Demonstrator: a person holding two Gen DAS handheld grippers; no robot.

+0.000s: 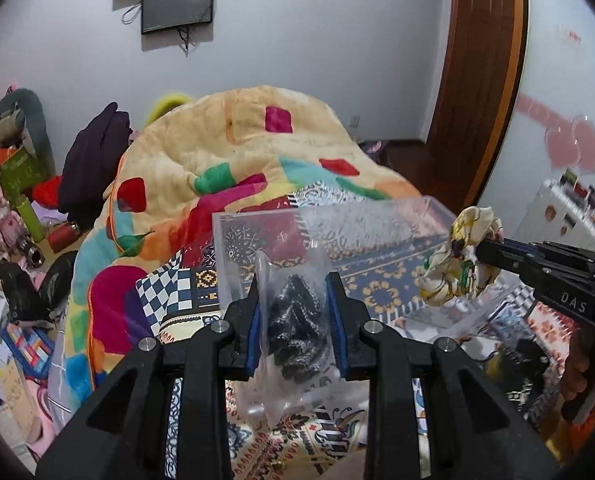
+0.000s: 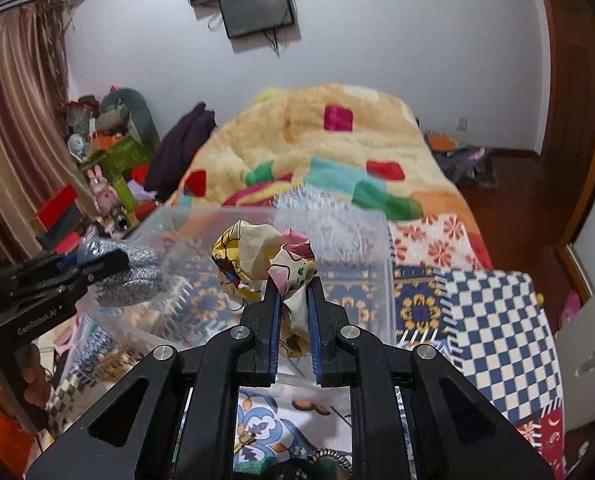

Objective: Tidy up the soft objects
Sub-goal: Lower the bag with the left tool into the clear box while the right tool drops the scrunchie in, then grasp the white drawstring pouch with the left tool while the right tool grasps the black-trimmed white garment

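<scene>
My left gripper is shut on a clear plastic bag holding a dark knitted item, held over the near edge of a clear plastic box on the bed. In the right wrist view the left gripper shows at the left with its grey knitted bundle. My right gripper is shut on a cream floral scrunchie, held above the box. The scrunchie also shows in the left wrist view, with the right gripper at the box's right side.
A patchwork bedspread covers the bed under the box. A heaped yellow blanket with coloured squares lies behind it. Cluttered boxes and toys stand at the left. A wooden door is at the right.
</scene>
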